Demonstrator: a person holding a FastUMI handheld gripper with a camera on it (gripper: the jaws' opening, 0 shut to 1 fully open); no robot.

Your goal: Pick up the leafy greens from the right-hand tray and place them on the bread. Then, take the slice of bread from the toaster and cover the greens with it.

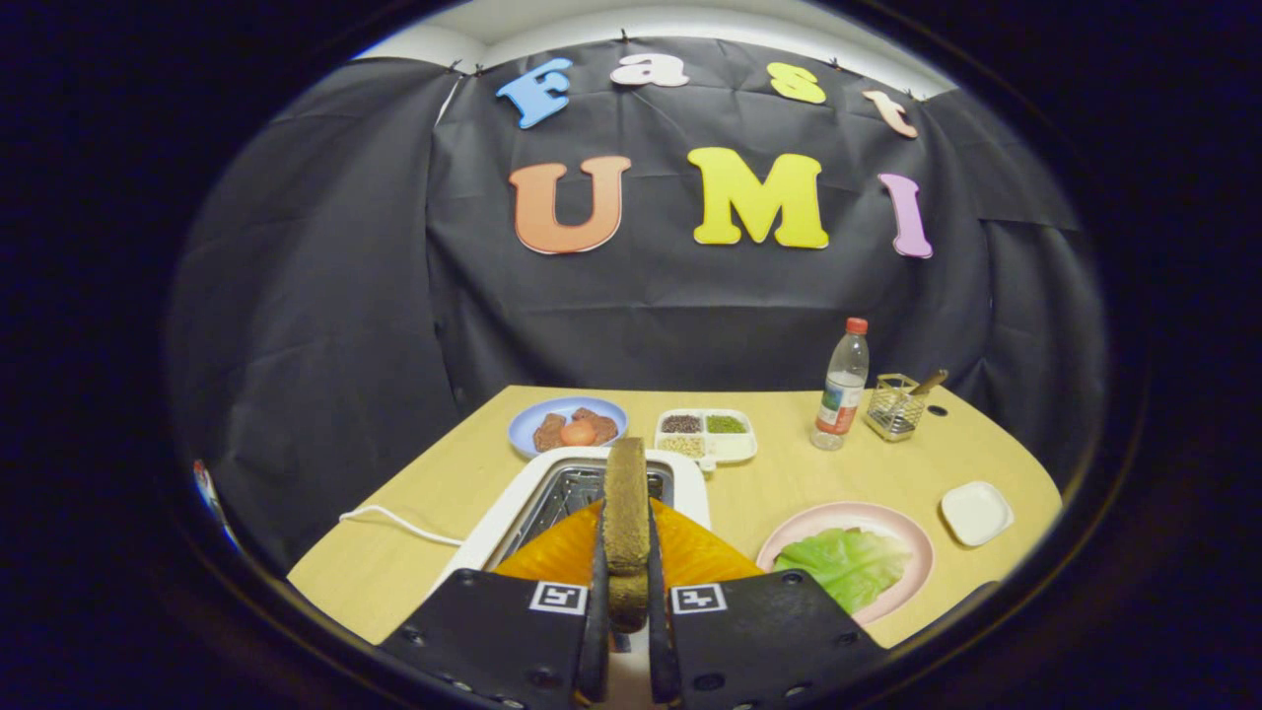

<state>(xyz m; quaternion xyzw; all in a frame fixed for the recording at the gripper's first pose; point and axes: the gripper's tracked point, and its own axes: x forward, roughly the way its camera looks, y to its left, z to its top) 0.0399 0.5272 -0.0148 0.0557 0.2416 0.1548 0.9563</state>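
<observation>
The slice of bread [626, 513] is held edge-on, low at centre frame, clenched between both fingers of the gripper [627, 592] — upright, as it would stand in the toaster [592, 493] just beneath it. The leafy greens [843, 564] are seen already laid on the pink plate [902, 528] at lower right, presumably over the bread there, awaiting their cover.

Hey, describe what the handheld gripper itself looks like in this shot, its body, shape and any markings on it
The two-finger gripper has two wide, flat black body plates with angled outer edges, one on each side, dotted with small round screw heads. Each plate carries a square white tag printed with a black block pattern, set close to the inner edge. Two slim, upright fingers rise between the plates. No cable on it can be made out.
</observation>
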